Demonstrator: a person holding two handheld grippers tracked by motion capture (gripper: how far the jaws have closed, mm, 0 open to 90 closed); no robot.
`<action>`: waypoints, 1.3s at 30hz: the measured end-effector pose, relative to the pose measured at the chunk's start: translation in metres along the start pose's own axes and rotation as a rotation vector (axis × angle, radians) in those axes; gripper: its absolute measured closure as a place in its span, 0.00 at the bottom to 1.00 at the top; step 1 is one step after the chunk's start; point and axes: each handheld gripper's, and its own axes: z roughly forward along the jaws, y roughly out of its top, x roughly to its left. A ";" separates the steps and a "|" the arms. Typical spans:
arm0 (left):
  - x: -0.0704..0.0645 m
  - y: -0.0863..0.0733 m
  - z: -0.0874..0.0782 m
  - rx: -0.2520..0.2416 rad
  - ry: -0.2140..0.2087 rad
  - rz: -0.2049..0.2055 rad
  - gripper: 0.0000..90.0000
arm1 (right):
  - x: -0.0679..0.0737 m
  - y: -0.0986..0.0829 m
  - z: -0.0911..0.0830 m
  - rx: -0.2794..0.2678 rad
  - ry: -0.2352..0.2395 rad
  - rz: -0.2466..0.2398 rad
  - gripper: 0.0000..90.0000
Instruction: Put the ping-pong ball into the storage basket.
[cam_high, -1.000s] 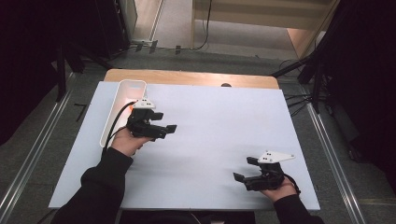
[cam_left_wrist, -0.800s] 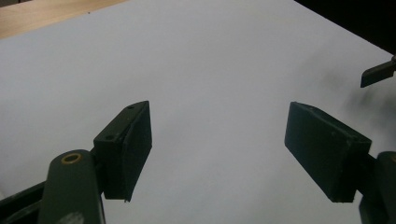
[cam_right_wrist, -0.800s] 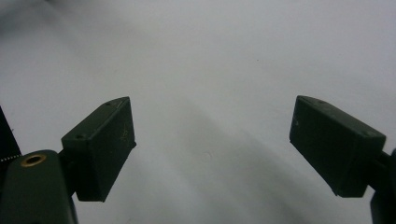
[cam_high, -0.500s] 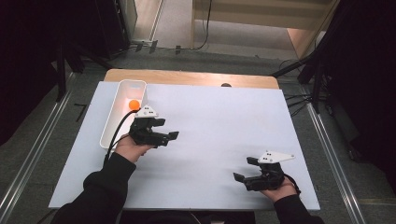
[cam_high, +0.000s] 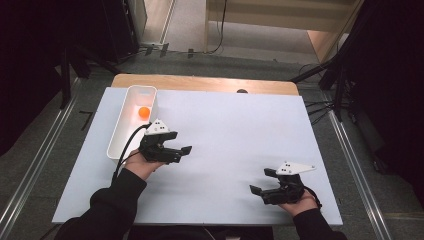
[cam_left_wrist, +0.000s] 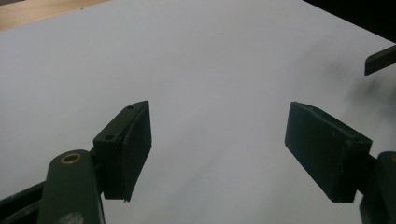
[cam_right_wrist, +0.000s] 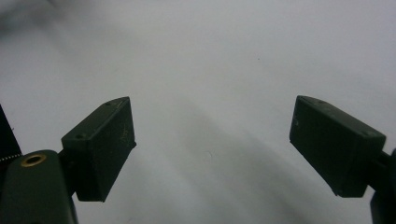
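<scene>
A small orange ball (cam_high: 144, 112) lies inside a long white bin (cam_high: 121, 135) at the table's left side. My left gripper (cam_high: 181, 154) hovers just right of the bin's near end, pointing right, open and empty. In the left gripper view its jaws stand wide apart over the bare white tabletop (cam_left_wrist: 219, 70), the left gripper (cam_left_wrist: 224, 154) holding nothing, and a dark tip of the other gripper (cam_left_wrist: 380, 59) shows at the upper right. My right gripper (cam_high: 261, 181) rests near the front right of the table, open, pointing left. Nothing lies between the right gripper (cam_right_wrist: 212, 149) pads.
The white tabletop (cam_high: 235, 130) is laid over a wooden table whose far strip (cam_high: 200, 82) stays uncovered. A small dark round spot (cam_high: 242, 91) sits at the far edge. Dark stands and cables surround the table on the floor.
My left gripper has drawn back from the bin toward the person and slightly right. The orange ball now shows in the bin. The right gripper has stayed put.
</scene>
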 end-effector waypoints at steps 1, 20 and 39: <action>-0.001 -0.001 0.000 0.000 0.003 0.003 0.26 | 0.000 0.000 0.000 0.000 0.000 0.000 0.14; -0.013 -0.016 -0.005 0.022 -0.060 0.055 0.26 | 0.000 0.000 -0.001 -0.005 0.009 0.014 0.14; -0.015 -0.035 -0.016 0.045 -0.112 0.068 0.23 | 0.000 0.000 -0.001 -0.004 0.008 0.015 0.14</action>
